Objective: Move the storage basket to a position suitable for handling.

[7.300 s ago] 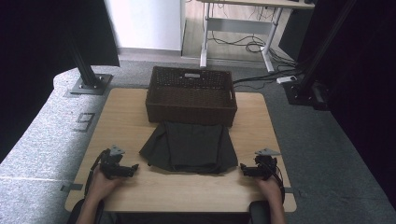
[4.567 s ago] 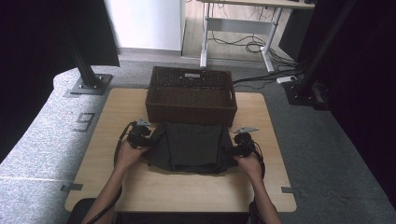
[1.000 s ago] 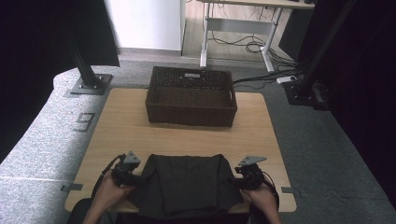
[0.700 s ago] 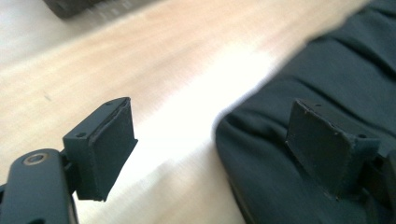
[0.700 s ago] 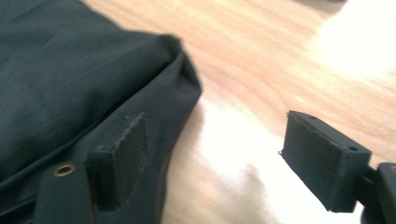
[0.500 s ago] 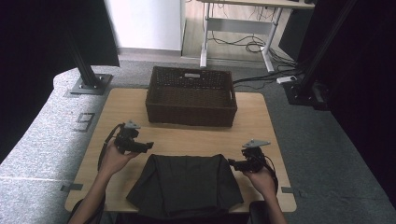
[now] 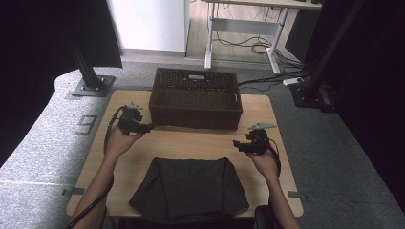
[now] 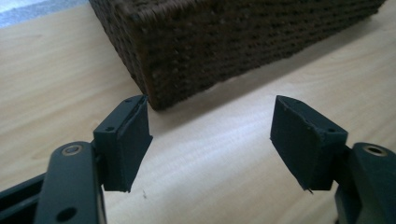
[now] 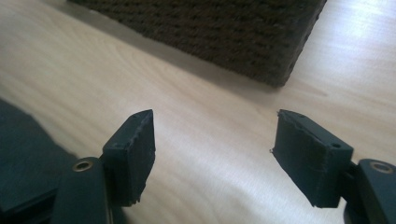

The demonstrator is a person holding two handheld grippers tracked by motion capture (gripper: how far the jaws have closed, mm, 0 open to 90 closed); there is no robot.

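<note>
— Dark cloth [image 7: 188, 188], folded flat, down at six o'clock on the wooden surface [image 7: 267, 121], near edge hanging just past the rim. Touched by either tongs?

— Touched by neither. Left tongs [image 7: 149, 127] up at ten o'clock from the cloth, just beside the near left corner of the woven basket [image 7: 195, 98]. Right tongs [image 7: 236, 144] at two o'clock from the cloth, tips pointing inward toward the middle.

— Spread or pressed together?

— Spread, both pairs, after closing in a little just now. From the left gripper view: black pads [image 8: 128, 140] apart, bare wood between, basket corner [image 8: 154, 93] straight ahead at twelve. From the right gripper view: pads [image 9: 135, 149] apart too, bare wood between, cloth edge [image 9: 28, 154] at eight o'clock, basket corner [image 9: 275, 70] at one

— Basket itself?

— Dark brown wicker, sitting at twelve o'clock on the surface, well apart from the cloth
</note>
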